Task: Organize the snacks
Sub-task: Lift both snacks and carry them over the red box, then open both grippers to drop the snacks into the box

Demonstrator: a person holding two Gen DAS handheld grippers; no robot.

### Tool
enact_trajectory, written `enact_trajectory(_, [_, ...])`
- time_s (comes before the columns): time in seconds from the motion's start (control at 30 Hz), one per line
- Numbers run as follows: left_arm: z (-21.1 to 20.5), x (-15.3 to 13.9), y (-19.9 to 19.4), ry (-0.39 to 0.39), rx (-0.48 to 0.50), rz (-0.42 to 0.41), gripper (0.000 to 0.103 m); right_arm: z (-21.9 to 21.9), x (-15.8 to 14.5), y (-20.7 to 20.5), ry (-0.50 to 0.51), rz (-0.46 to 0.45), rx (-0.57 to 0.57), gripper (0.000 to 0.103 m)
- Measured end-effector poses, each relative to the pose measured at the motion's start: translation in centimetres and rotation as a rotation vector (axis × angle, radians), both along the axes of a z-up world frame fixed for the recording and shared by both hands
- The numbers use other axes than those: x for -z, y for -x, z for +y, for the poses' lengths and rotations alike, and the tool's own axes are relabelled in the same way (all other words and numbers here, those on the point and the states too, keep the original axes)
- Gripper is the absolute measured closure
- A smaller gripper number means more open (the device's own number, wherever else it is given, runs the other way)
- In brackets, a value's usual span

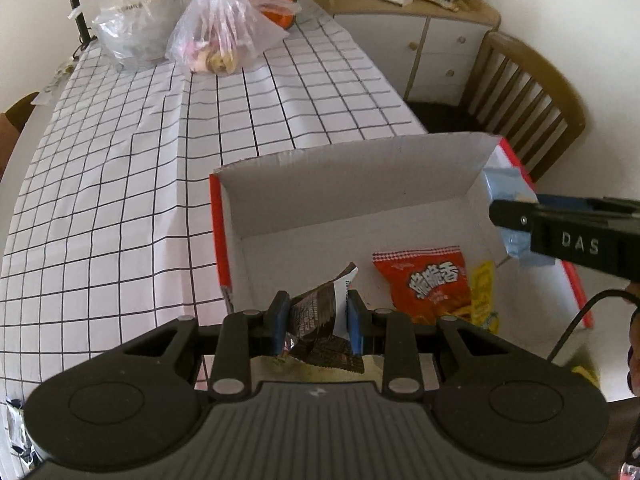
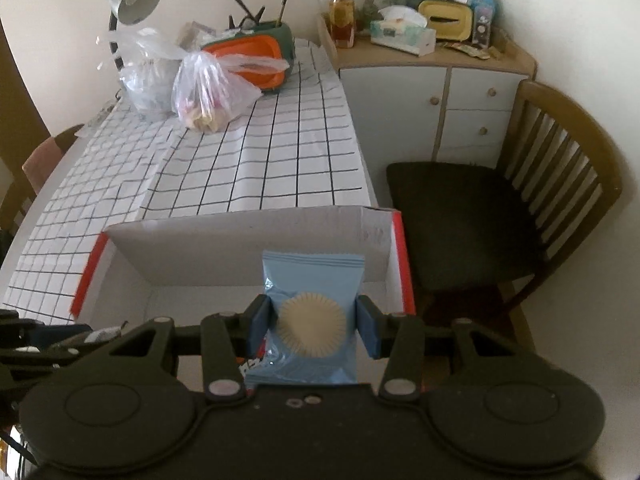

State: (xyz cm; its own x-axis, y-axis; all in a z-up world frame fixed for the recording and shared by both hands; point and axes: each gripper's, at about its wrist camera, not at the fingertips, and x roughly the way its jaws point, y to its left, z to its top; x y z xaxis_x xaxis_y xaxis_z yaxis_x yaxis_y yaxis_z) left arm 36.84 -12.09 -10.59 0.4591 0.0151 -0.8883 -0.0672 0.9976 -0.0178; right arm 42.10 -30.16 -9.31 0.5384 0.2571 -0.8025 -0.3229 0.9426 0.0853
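A dark wrapper is pinched in the left tool, a blue packet in the right tool; both are held over the box below (tools close together). A collision or an early release could drop either outside.

Open cardboard box, white inside, red outside, on the checked cloth. Inside lie a red snack bag and a yellow packet, touching. Dark crumpled wrapper and light-blue biscuit packet held above the box.

Home dining room — checked tablecloth, wooden chair, sideboard.
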Motion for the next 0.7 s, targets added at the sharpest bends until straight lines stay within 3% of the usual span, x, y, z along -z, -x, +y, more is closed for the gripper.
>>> enact_trajectory(0.53, [-1.3, 6.0, -5.0, -0.025, 0.027, 0.255, 0.074, 2.5, 4.8, -2.9, 0.053, 0.163, -0.092, 0.062])
enact_trajectory(0.7, [-1.3, 6.3, -5.2, -0.013, 0.033, 0.265, 0.074, 2.6, 5.0, -3.0, 0.047, 0.173, -0.095, 0.059])
